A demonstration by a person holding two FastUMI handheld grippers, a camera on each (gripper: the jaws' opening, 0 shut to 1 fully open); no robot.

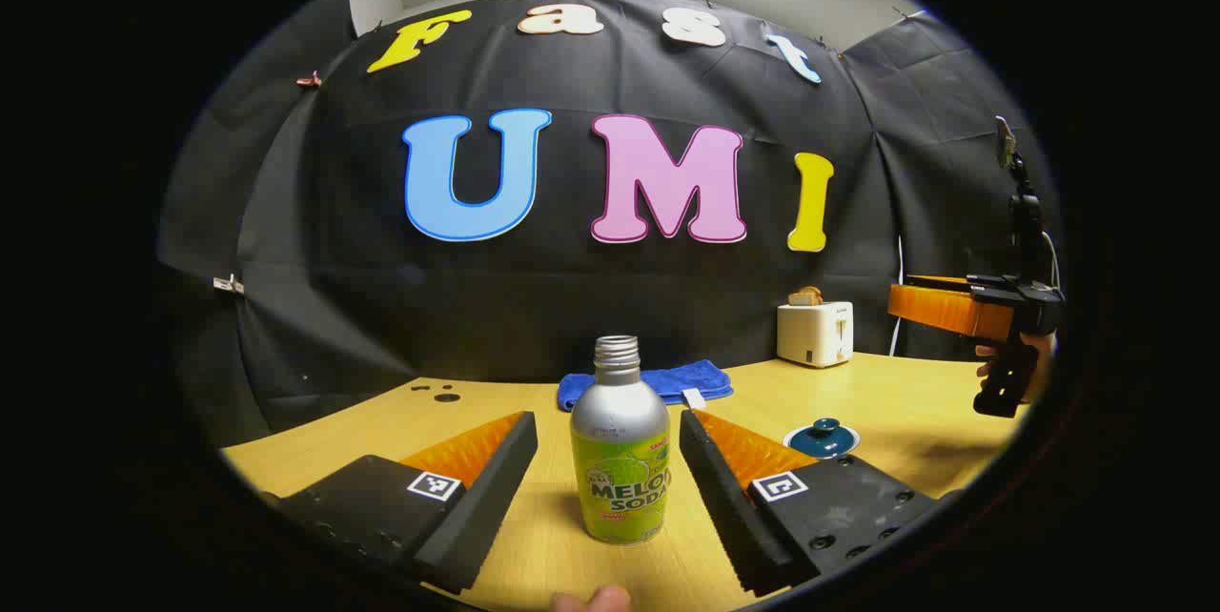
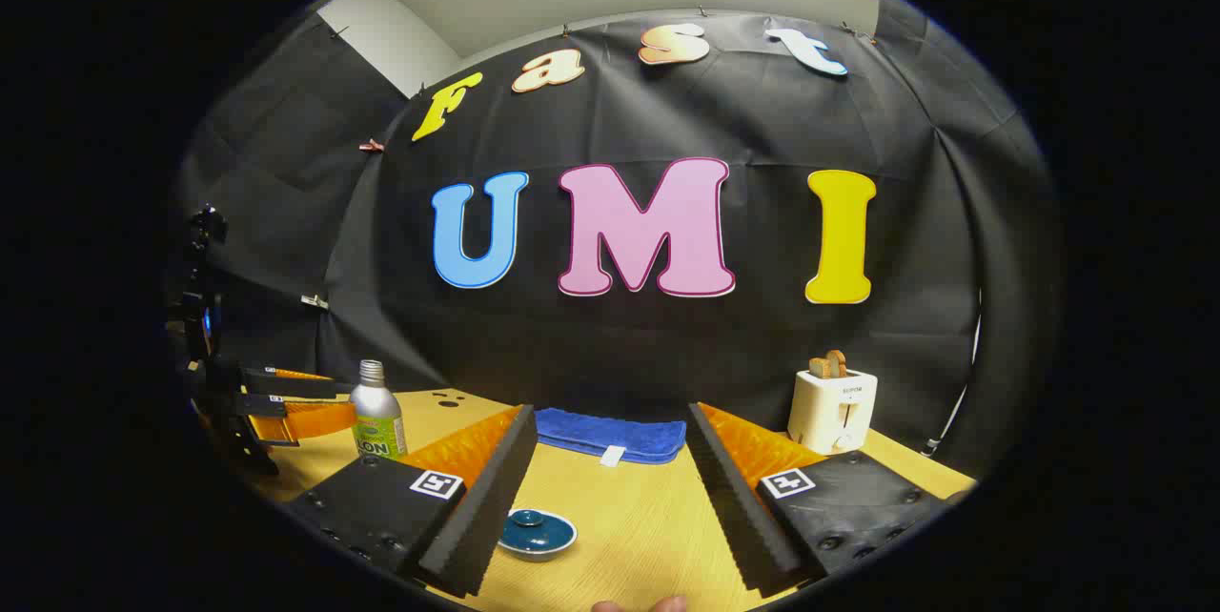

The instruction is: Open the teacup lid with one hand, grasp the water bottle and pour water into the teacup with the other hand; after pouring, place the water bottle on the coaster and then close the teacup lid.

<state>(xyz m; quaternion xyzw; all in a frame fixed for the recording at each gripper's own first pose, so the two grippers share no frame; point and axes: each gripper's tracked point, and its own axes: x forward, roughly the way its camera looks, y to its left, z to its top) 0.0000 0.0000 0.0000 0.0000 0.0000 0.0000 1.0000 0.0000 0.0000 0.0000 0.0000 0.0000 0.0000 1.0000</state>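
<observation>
A silver bottle (image 1: 620,459) with a green label and no cap stands upright on the wooden table (image 1: 905,402). My left gripper (image 1: 606,416) is open with one finger on each side of the bottle and a gap on both sides. The same bottle (image 2: 376,412) and left gripper (image 2: 286,402) appear at the far left of the right gripper view. A teal lid (image 1: 822,438) with a knob sits low on the table right of the bottle. My right gripper (image 2: 610,412) is open and holds nothing, and the lid (image 2: 537,532) lies just below its left finger (image 2: 477,498).
A folded blue cloth (image 1: 648,383) lies at the back of the table against the black wall. A white toaster (image 1: 815,331) with bread in it stands at the back right. A hand (image 1: 1015,374) holds the right gripper (image 1: 953,307) above the table's right side.
</observation>
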